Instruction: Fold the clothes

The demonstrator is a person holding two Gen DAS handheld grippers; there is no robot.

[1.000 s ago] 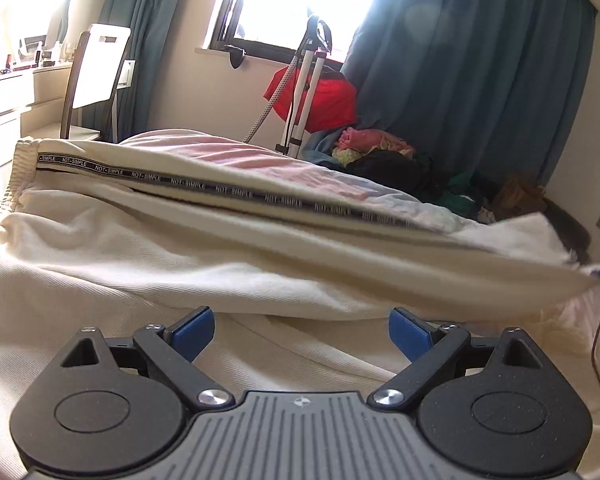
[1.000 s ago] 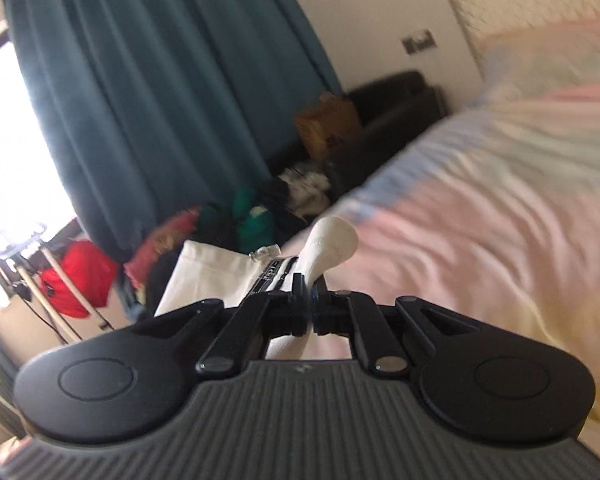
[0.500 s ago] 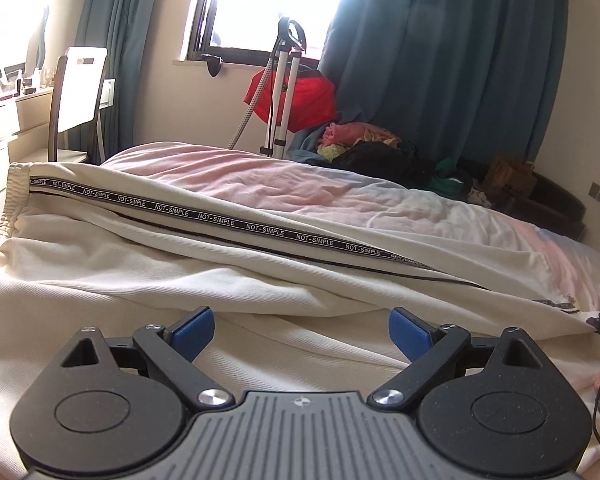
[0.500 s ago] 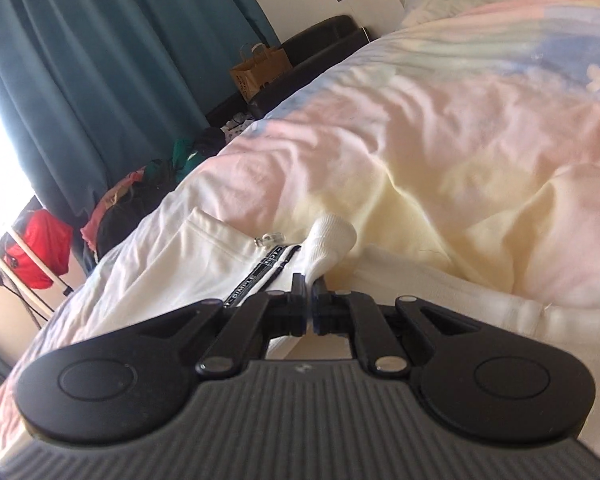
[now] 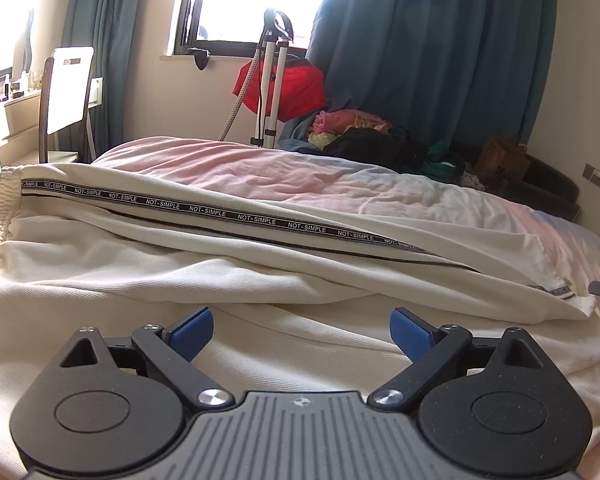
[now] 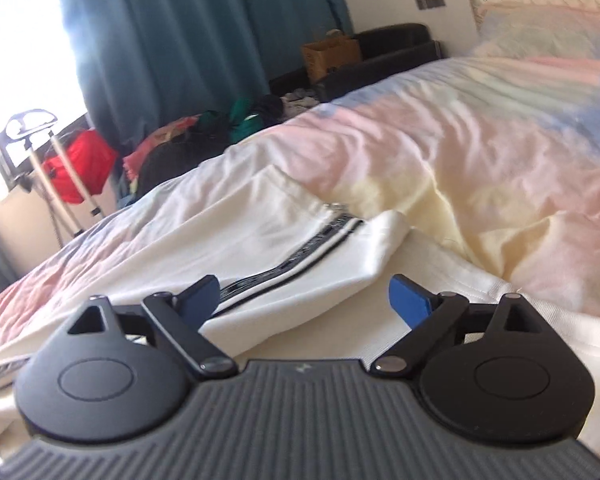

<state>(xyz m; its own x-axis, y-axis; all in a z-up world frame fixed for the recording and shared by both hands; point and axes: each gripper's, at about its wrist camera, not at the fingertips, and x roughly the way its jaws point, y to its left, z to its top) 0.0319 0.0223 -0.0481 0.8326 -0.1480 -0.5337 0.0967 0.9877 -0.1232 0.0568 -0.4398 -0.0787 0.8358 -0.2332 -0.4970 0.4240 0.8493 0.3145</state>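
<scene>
The cream trousers (image 5: pixel 228 264) lie spread across the bed (image 5: pixel 340 176), one leg laid lengthwise over the other so the black lettered stripe (image 5: pixel 260 220) runs along the top from the gathered waistband (image 5: pixel 4 204) at the left to the leg end (image 6: pixel 380 236) at the right. Judging by this, the first lengthwise fold looks done; the cloth is wrinkled, and folding the long strip across into a compact stack seems not yet begun.

The right gripper (image 6: pixel 304 300) is at that leg end with its jaws opening wide. The cloth lies between and just ahead of the blue pads (image 6: pixel 410 300), but they do not press on it, so the leg end appears released onto the bed.

The left gripper (image 5: pixel 302 332) hovers low over the near leg of the trousers, jaws spread wide and holding nothing; cloth lies beneath them, and I cannot tell whether the fingertips touch it.

Beyond the bed are teal curtains (image 5: pixel 440 52) and a pile of clothes (image 5: pixel 360 132) on the floor.
</scene>
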